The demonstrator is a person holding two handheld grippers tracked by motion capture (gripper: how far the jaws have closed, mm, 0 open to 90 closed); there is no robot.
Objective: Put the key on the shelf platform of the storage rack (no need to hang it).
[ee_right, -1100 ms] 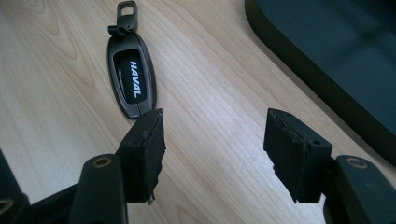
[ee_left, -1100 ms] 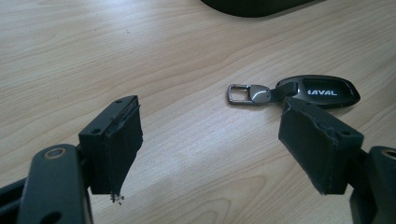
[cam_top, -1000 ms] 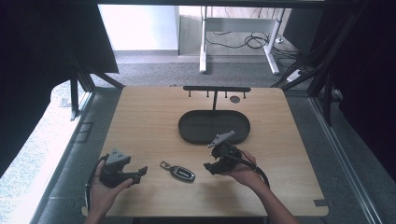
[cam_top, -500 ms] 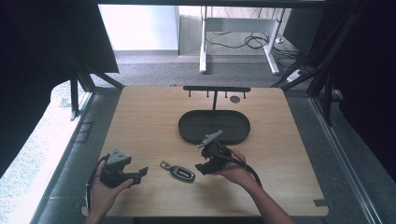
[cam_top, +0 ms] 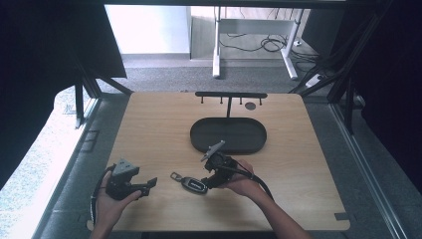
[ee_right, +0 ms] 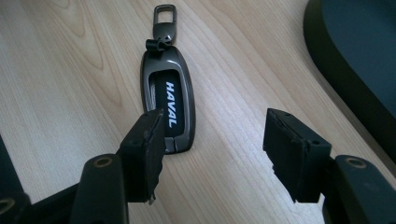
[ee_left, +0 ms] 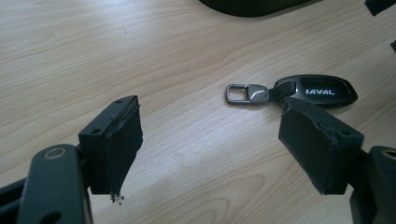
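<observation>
Two hand-held grippers are seen low over a wooden table [cam_top: 149,124], with a HAVAL car key fob [cam_top: 194,184] lying flat on the wood between them. The fob is taken as the landmark. Its metal clip [ee_left: 246,93] points toward the left gripper [cam_top: 149,183], which is held well to the clip side with its jaws spread wide and nothing between them. The right gripper [cam_top: 208,181] is held just beside the fob's other end; its jaws are also parted and empty, and one pad [ee_right: 148,151] overlaps the fob's near edge in the right gripper view. Beyond the fob, a dark oval tray [cam_top: 228,135] is set, with a black hook rack [cam_top: 230,94] behind it.
</observation>
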